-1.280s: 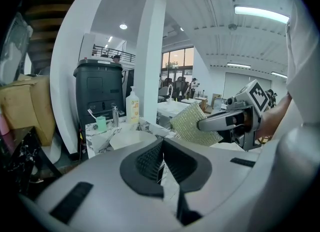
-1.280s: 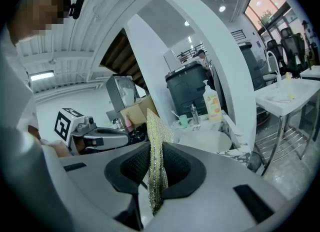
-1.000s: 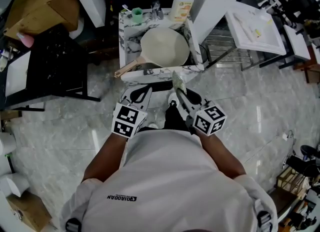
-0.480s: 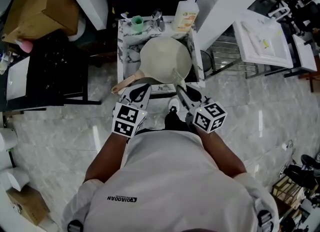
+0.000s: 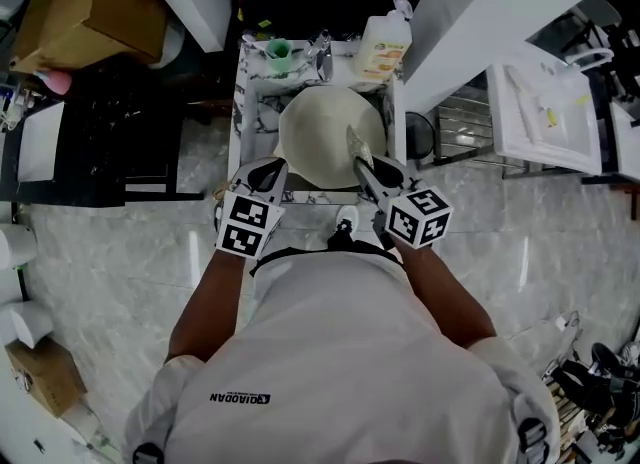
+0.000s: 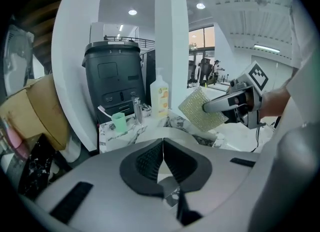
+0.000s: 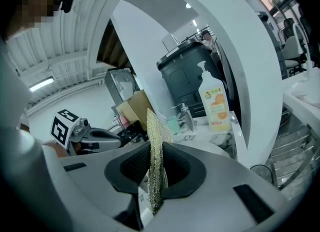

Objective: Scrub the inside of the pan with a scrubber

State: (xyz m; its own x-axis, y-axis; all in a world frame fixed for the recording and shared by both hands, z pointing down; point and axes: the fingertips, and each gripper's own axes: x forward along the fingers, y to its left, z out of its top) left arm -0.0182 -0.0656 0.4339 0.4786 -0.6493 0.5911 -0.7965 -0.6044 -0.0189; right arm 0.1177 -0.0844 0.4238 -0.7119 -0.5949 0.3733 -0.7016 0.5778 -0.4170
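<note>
Marbled sink unit (image 5: 248, 102) is standing beyond the person on glossy pale floor (image 5: 120, 252); round cream pan (image 5: 318, 130) is lying in its basin; right gripper (image 5: 368, 170) is clamping a flat yellow-green mesh scrubber (image 5: 356, 144) edge-on, ribbed pads pressing both faces; scrubber is reaching out over the pan's right inner side, contact unclear; left gripper (image 5: 266, 174) is hanging over the pan's near left edge, jaws fully together on nothing; versus a second ago both grippers are sitting farther out, the scrubber then being short of the sink's near rim; pan handle, then showing near left, is now lying hidden under the left gripper.
</note>
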